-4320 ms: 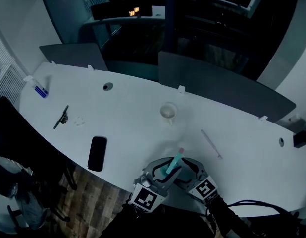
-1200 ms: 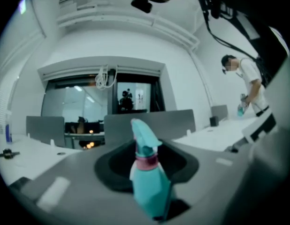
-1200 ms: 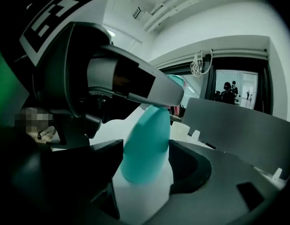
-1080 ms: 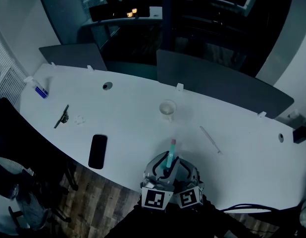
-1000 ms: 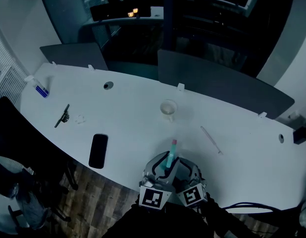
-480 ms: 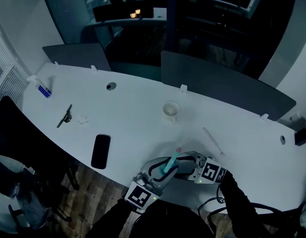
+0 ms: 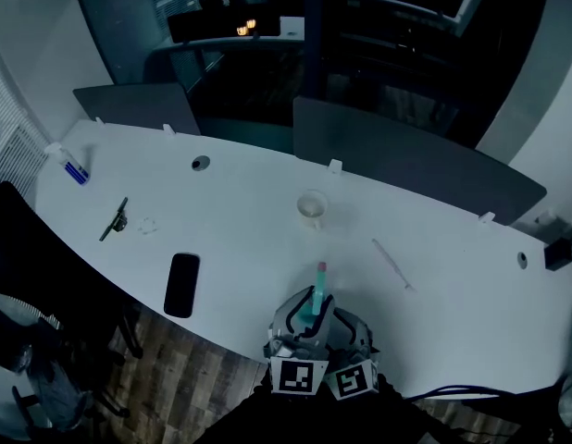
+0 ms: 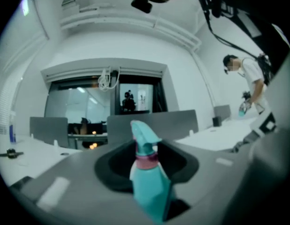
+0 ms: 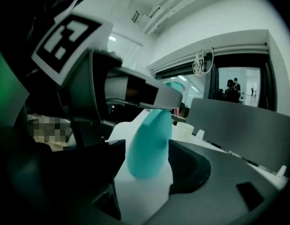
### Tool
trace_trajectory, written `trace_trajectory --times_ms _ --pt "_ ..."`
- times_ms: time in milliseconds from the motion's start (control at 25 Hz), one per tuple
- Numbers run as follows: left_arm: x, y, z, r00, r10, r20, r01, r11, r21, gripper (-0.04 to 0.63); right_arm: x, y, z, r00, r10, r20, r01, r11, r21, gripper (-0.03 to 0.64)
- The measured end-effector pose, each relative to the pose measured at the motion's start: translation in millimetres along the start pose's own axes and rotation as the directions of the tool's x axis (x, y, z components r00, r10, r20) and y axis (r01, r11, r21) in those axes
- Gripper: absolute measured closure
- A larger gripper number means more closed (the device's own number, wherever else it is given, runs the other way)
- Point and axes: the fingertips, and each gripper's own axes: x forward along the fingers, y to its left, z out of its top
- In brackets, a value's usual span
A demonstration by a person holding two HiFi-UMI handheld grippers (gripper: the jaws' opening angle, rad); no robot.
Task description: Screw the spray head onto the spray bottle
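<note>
Left gripper (image 8: 146, 165) is at a narrow setting, clamped on the upper body of the bottle (image 8: 152, 191), just under the pink collar (image 8: 146, 159). The head (image 8: 141, 134) sits above that collar, its nozzle toward the upper left of the left gripper view.

Right gripper (image 9: 147, 153) stands wide. Its jaws have just been closing a little, and the bottle's rounded base lies between them. The pads sit close on both sides and appear to press on it.

In the head view the bottle is at the lower centre, held over the near edge of the table (image 7: 230, 220). It rises between the two grippers and leans slightly away, with the collar uppermost.

The bottle is probably light, thin-walled plastic, smooth and tapering. A hard squeeze would likely dent it, and a weak one would let the round body spin or slide out toward its narrow end. The best hold on the body seems to be low, at its widest part. The head is better turned by the collar than by the nozzle or trigger, which look easier to snap. Keeping head and neck in line should save the thread from crossing.
</note>
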Motion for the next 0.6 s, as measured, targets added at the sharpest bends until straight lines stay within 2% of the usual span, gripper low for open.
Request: trace_trajectory --times_ms 120,200,280,360,440,520,600 --pt "-0.8 3.3 0.5 0.999 0.033 0.001 -0.033 0.999 -0.001 0.451 13.8 -5.3 3.5 0.998 -0.063 -0.003 0.063 0.998 -0.004 0.345" --pt "-0.7 7.4 -1.6 0.999 0.039 -0.004 -0.039 0.997 -0.062 0.451 18.6 -7.8 6.5 0.998 -0.057 0.023 0.056 0.998 0.018 0.345" --pt "1.1 8.4 -2.0 1.0 0.016 0.003 -0.015 0.991 -0.133 0.453 19.6 -9.3 7.4 0.999 -0.015 0.052 0.013 0.999 0.04 0.345" --pt "1.8 6.7 -1.5 0.999 -0.039 0.015 0.041 0.99 -0.135 0.453 19.3 -9.9 7.7 0.995 0.061 0.077 -0.064 0.997 0.043 0.345" --pt "-0.5 4.8 0.3 0.993 -0.113 0.035 0.117 0.986 -0.116 0.453 18.2 -9.0 7.0 0.98 0.174 0.095 -0.176 0.984 0.013 0.345" --pt "-6.4 3.5 1.0 0.978 -0.199 0.055 0.204 0.972 -0.113 0.453 16.6 -5.9 6.5 0.946 0.308 0.097 -0.305 0.951 -0.042 0.345" --pt "-13.5 2.1 0.0 0.957 -0.284 0.061 0.29 0.95 -0.117 0.453 14.8 -2.2 6.0 0.9 0.429 0.074 -0.421 0.901 -0.109 0.345"
